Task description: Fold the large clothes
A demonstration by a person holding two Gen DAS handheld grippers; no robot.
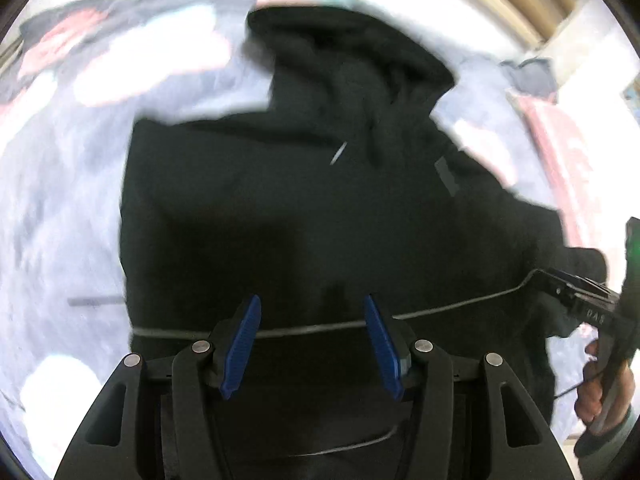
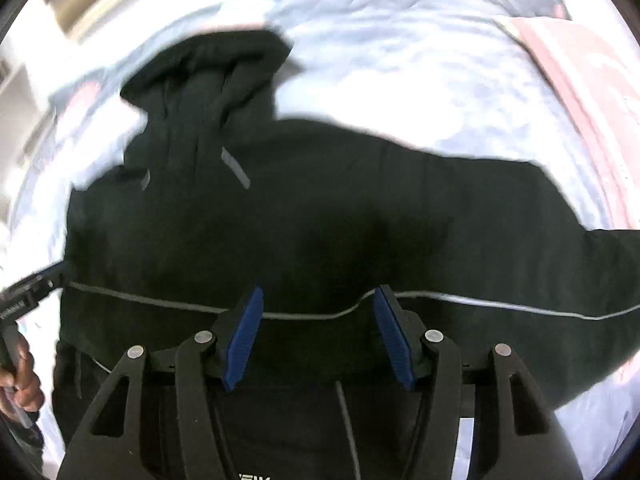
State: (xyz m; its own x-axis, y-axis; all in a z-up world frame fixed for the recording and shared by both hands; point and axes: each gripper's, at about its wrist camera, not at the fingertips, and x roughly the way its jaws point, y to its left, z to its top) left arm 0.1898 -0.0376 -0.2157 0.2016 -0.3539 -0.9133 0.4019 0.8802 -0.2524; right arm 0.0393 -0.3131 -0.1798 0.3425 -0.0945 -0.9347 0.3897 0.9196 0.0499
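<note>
**Both tools poised open over the jacket's near fold**

Nearest the cameras, the left tool (image 1: 312, 344) and the right tool (image 2: 318, 336) both pointed steeply down at the black hooded jacket (image 1: 320, 220), each with its blue pads (image 1: 242, 346) standing apart and no cloth pinched between them. The pale piping line (image 2: 160, 300) along the jacket's near edge ran straight across between each pair of pads, so both tools hung just above that edge, side by side. In the left wrist view, a hand (image 1: 604, 392) held the right tool's handle at the right rim; in the right wrist view, the other hand (image 2: 24, 376) held the left tool's handle at the left rim.

The jacket lay spread on a bed (image 2: 400, 72) with pale bedding, its body in the middle ground, one sleeve (image 2: 540, 216) stretched out to the right and the hood (image 2: 216, 72) bunched at the far end. Further off, a pink pillow or cover (image 2: 580, 64) lay at the bed's far right; blur hid its detail.

The step in hand looked like taking hold of the near hem for a fold. The next move would likely call for lowering both tools onto the piped edge, closing on it evenly, then carrying it away toward the hood without dragging the sleeve askew.
</note>
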